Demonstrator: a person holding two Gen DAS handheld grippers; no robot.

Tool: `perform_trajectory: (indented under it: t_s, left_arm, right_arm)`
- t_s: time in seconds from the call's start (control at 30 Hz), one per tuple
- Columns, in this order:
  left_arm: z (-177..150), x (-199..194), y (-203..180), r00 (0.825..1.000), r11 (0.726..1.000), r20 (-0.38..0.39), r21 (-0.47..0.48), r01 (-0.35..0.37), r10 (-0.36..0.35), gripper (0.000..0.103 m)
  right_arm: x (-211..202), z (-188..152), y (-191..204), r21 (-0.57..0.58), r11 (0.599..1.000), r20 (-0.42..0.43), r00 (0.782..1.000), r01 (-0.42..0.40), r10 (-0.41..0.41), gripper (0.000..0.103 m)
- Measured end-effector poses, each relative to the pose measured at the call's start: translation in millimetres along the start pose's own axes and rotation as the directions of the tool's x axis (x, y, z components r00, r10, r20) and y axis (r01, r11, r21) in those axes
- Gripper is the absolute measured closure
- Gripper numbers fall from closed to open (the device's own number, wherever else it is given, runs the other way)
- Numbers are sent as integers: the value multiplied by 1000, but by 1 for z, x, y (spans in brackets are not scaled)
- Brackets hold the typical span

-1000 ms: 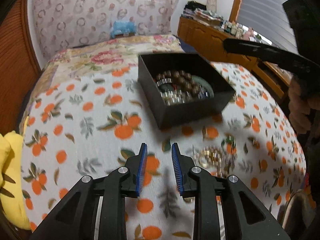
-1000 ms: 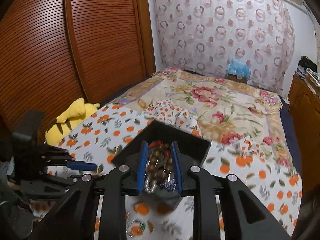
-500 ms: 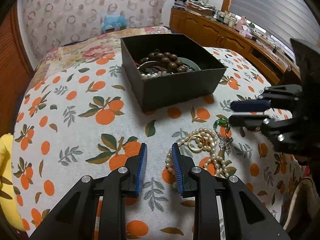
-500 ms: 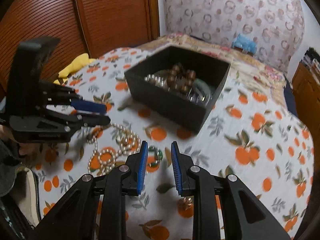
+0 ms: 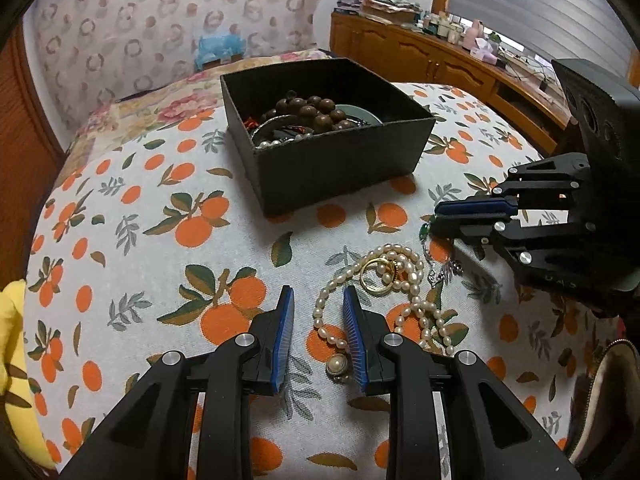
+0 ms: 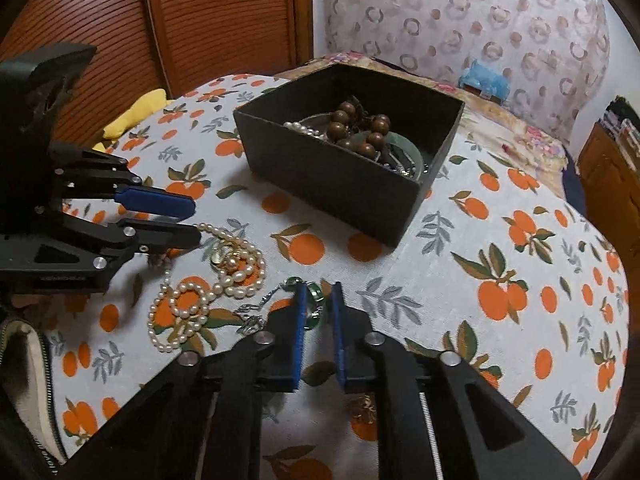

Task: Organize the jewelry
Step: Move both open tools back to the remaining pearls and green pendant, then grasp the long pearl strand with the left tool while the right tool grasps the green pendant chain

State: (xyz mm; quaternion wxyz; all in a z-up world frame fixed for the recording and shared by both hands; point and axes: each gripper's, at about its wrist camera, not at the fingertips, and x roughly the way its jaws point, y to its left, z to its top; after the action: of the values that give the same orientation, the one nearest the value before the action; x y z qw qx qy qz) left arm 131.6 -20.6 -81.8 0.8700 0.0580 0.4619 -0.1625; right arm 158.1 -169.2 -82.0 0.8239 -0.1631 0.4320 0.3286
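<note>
White cotton bedspread (image 5: 132, 184): orange fruit print with green leaves. Square cardboard box (image 5: 340, 160): matte black, holding dark brown wooden beads (image 5: 316, 110). Loose pearl strand (image 5: 404, 280): cream, with a gold ring (image 5: 376, 276). Gripper pads (image 5: 280, 340): blue. Small ring (image 6: 314, 300): green.

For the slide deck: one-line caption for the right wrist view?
Right gripper closing on a green ring beside a pearl necklace, black jewelry box behind.

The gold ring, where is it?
In the left wrist view the gold ring lies on the orange-print cloth, on top of the pearl necklace, in front of the black box.
</note>
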Motion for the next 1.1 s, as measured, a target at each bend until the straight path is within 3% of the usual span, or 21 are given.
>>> perform_trajectory:
  t_s: [0.07, 0.2, 0.4, 0.67, 1.1]
  left_arm:
    - [0, 1, -2, 1000, 1000, 3, 8, -7, 7, 80]
    - [0, 2, -4, 1000, 999, 12, 33, -18, 18, 99]
    - [-2, -3, 0, 1000, 1000, 14, -6, -1, 1, 99]
    - [5, -44, 0, 992, 999, 123, -51, 19, -13, 99]
    - [31, -114, -21, 957, 1000, 289, -13, 23, -19, 99]
  right_arm:
    - [0, 0, -1, 3, 1000, 0, 1000, 7, -7, 97]
    - [-3, -3, -4, 20, 1000, 7, 1000, 10, -10, 97]
    - [-13, -10, -7, 48, 999, 25, 1000, 14, -15, 97]
    - [-40, -13, -4, 73, 997, 86, 996, 30, -36, 97]
    - [-87, -6, 15, 40, 998, 191, 979, 57, -64, 97]
